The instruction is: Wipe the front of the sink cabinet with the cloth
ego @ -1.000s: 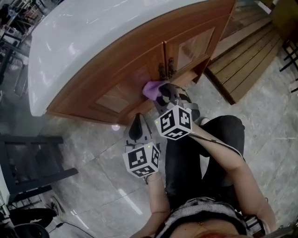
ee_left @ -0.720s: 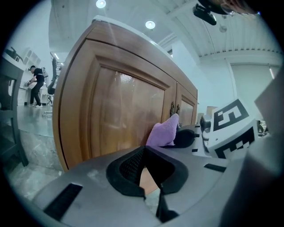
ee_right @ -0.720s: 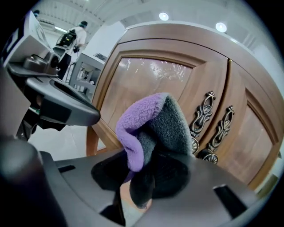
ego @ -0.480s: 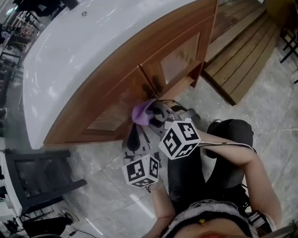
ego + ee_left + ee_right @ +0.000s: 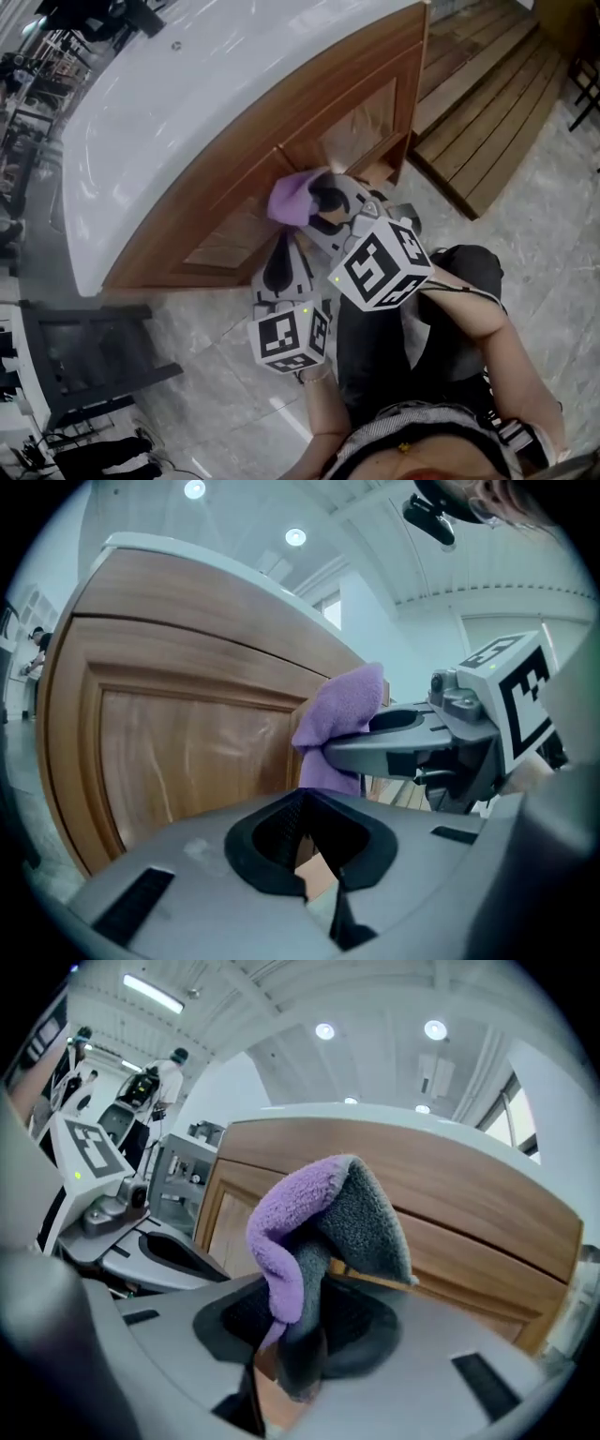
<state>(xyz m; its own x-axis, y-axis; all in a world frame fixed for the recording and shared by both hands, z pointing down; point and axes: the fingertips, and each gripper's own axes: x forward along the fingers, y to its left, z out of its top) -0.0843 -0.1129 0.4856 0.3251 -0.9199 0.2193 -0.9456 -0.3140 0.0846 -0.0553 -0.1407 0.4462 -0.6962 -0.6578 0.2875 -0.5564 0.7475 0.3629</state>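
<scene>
The sink cabinet front point(image 5: 281, 131) is brown wood with panelled doors under a white countertop point(image 5: 159, 103). A purple and grey cloth point(image 5: 291, 199) is pressed against the doors near their middle seam. My right gripper point(image 5: 314, 202) is shut on the cloth point(image 5: 305, 1232), which bulges up out of its jaws towards the wood point(image 5: 469, 1232). My left gripper point(image 5: 278, 264) hangs just below and to the left, shut with nothing in it, short of the door panel point(image 5: 178, 752). In the left gripper view the cloth point(image 5: 342, 719) touches the door edge.
A slatted wooden platform point(image 5: 487, 94) lies on the tiled floor to the right of the cabinet. A dark metal frame point(image 5: 84, 347) stands at the left. The person's dark-trousered legs point(image 5: 403, 356) are close in front of the cabinet.
The right gripper has carried the cloth across the door fronts, down to the left and then back up over the seam. The left gripper stayed just below it.
</scene>
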